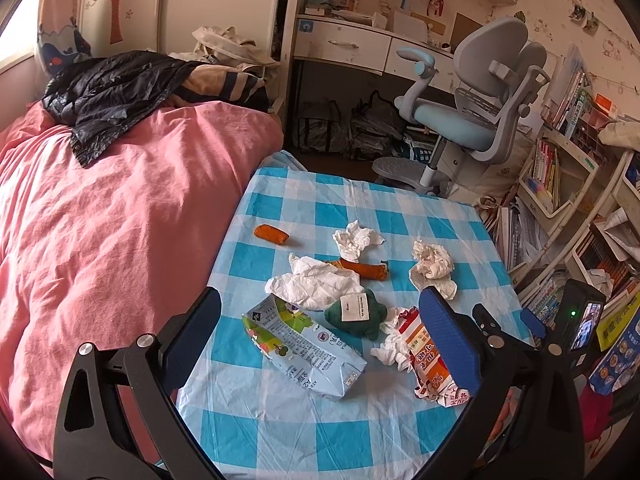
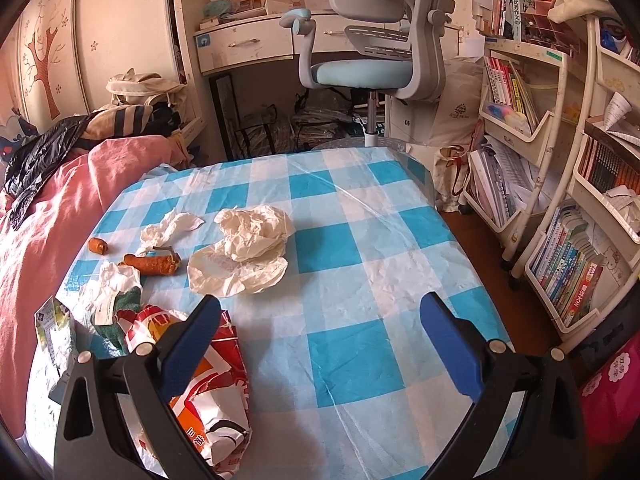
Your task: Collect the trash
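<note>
Trash lies scattered on the blue-checked tablecloth (image 1: 280, 432). A flattened milk carton (image 1: 306, 352) lies between the fingers of my open left gripper (image 1: 320, 332). Beside it are a green cloth with a white tag (image 1: 356, 314), a red-and-white wrapper (image 1: 432, 368), several crumpled tissues (image 1: 316, 280), and two orange food pieces (image 1: 271, 234) (image 1: 366, 269). My right gripper (image 2: 320, 328) hangs open over bare cloth (image 2: 360, 280); the wrapper (image 2: 216, 400) lies under its left finger, and a big crumpled tissue (image 2: 244, 248) sits ahead of it.
A bed with a pink duvet (image 1: 100, 220) and a black jacket (image 1: 112, 92) borders the table on the left. A grey-blue desk chair (image 2: 380, 40) and a desk stand beyond the far edge. Bookshelves (image 2: 560, 200) crowd the right side.
</note>
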A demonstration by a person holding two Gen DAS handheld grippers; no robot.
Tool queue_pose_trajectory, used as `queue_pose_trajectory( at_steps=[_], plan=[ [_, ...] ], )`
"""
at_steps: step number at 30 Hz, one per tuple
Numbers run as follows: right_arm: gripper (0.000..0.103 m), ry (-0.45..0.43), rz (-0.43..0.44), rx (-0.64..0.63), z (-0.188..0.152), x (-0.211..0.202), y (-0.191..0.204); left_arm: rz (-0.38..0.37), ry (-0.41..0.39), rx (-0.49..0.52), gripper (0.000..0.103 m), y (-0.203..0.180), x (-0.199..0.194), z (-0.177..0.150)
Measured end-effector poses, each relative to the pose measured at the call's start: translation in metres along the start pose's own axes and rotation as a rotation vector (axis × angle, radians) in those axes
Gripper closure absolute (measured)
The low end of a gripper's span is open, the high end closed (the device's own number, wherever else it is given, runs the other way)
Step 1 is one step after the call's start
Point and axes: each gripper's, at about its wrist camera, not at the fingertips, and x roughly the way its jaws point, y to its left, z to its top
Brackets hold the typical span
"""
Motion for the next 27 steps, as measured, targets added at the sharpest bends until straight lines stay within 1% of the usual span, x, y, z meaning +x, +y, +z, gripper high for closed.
queue_pose_trajectory(
  at_steps=[27],
  plan=[
    [0.007,0.001,0.020,-0.032,-0.0011,0.0023,0.0075,0.001,0.003,0.000,0.007,-0.0005,0.0001,0.0007]
  ],
)
